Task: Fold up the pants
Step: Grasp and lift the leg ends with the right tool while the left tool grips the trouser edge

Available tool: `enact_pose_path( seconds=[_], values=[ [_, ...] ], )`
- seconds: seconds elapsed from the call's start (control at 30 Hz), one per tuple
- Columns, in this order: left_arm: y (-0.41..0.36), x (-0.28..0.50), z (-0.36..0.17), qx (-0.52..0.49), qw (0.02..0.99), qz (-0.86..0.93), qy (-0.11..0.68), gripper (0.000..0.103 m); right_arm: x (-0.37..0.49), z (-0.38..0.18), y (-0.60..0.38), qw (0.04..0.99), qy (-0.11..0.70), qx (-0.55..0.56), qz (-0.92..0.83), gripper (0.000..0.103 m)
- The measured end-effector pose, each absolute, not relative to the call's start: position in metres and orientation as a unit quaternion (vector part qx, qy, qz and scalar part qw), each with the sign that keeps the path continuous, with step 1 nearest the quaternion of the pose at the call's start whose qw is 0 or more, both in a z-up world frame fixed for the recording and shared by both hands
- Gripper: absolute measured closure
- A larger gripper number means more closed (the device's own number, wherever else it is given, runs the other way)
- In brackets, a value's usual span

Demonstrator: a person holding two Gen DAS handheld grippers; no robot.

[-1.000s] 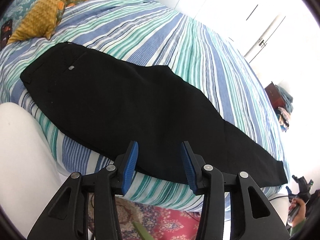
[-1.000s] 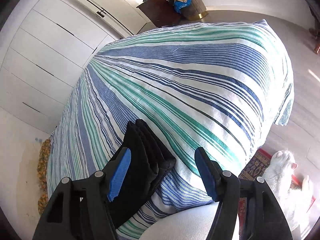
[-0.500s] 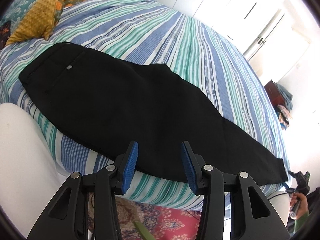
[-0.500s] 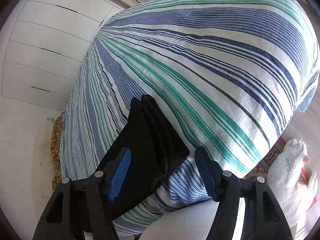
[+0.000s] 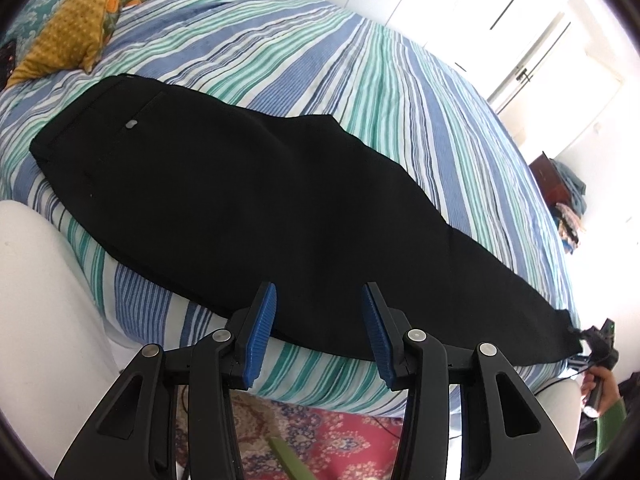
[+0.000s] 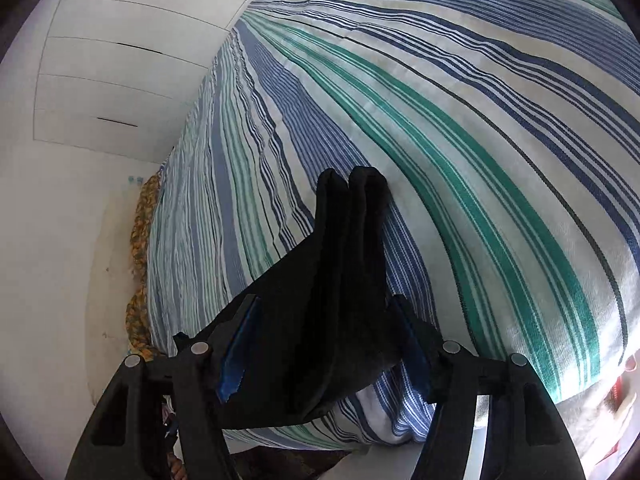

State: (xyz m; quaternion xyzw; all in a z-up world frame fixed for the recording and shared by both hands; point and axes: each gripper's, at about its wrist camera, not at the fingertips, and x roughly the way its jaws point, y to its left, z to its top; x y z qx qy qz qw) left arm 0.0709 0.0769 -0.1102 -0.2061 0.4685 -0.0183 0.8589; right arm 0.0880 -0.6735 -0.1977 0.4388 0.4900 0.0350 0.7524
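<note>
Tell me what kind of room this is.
Most likely a bedroom: a bed with a striped cover, pillows at its head, white built-in wardrobe doors, and black pants laid out flat.

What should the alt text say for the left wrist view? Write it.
Black pants lie flat, legs stacked, along the near edge of a striped bedspread. The left gripper hangs open over their near edge, holding nothing. A mustard pillow sits at the bed's far left.
</note>
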Motion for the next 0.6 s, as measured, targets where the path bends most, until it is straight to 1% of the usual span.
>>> enact_pose_path(
  seconds=[0.03, 0.07, 0.1, 0.13, 0.2, 0.27, 0.4, 0.47, 0.53, 0.6],
  values=[
    [0.076, 0.071, -0.11, -0.204, 0.859, -0.021, 0.468, 0.057, 0.093, -0.201, -0.672, 0.749, 0.517, 0.414, 0.011, 0.047],
    [0.074, 0.072, -0.109, -0.201, 0.861, -0.025, 0.467, 0.057, 0.096, -0.206, -0.669, 0.746, 0.539, 0.39, -0.001, 0.053],
    [0.07, 0.074, -0.107, -0.193, 0.863, -0.031, 0.466, 0.057, 0.1, -0.208, -0.667, 0.745, 0.552, 0.374, -0.003, 0.064],
    [0.067, 0.076, -0.105, -0.186, 0.865, -0.038, 0.464, 0.057, 0.103, -0.207, -0.664, 0.748, 0.553, 0.366, 0.004, 0.076],
    [0.058, 0.086, -0.1, -0.169, 0.869, -0.057, 0.461, 0.054, 0.105, -0.2, -0.656, 0.76, 0.548, 0.349, 0.019, 0.081],
    [0.051, 0.1, -0.096, -0.161, 0.871, -0.073, 0.458, 0.047, 0.103, -0.195, -0.65, 0.764, 0.541, 0.35, 0.028, 0.082],
    [0.033, 0.124, -0.093, -0.148, 0.885, -0.094, 0.432, 0.046, 0.097, -0.186, -0.65, 0.764, 0.494, 0.412, 0.057, 0.082],
    [0.023, 0.13, -0.1, -0.135, 0.891, -0.106, 0.421, 0.045, 0.09, -0.182, -0.649, 0.758, 0.461, 0.457, 0.074, 0.082],
    [0.011, 0.133, -0.116, -0.109, 0.886, -0.119, 0.435, 0.045, 0.082, -0.179, -0.644, 0.75, 0.431, 0.493, 0.092, 0.082],
    [0.003, 0.135, -0.137, -0.086, 0.869, -0.131, 0.47, 0.045, 0.075, -0.174, -0.635, 0.745, 0.409, 0.515, 0.11, 0.082]
  ],
)
